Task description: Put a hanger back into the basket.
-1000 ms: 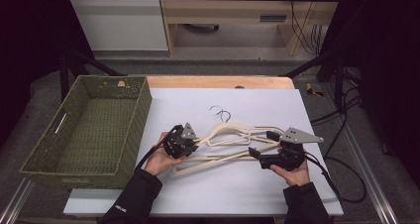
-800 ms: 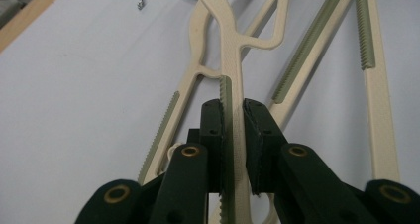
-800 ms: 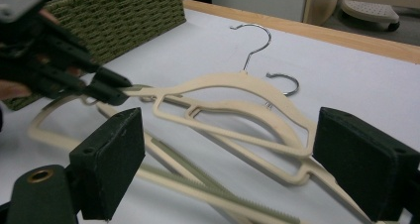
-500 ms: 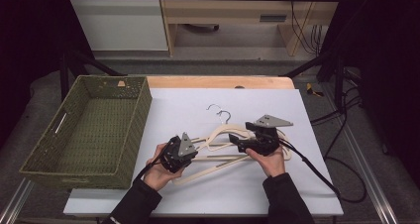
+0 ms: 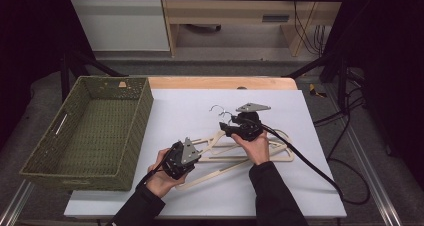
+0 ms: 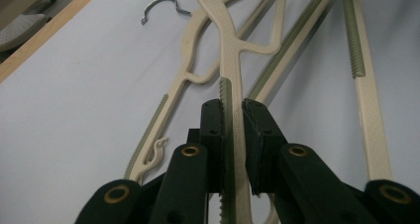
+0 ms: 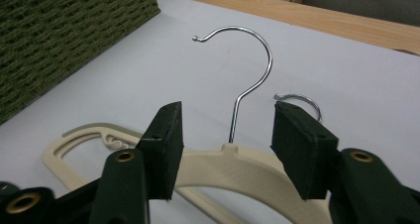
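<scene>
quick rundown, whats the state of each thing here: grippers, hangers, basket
left gripper: shut on the arm of a hanger
right gripper: open, jaws either side of the neck of a hanger
hangers: cream, lying overlapped on the table, one metal hook between the right jaws
basket: green, woven, upright at the table's left, nothing in it

Behind the table (image 5: 300,186) with its white top and wooden far edge, I see a grey floor (image 5: 240,66), a white cabinet (image 5: 120,21) beside a light wooden desk (image 5: 225,6), black cables (image 5: 305,21) hanging down at the right, and dark surroundings at both sides
</scene>
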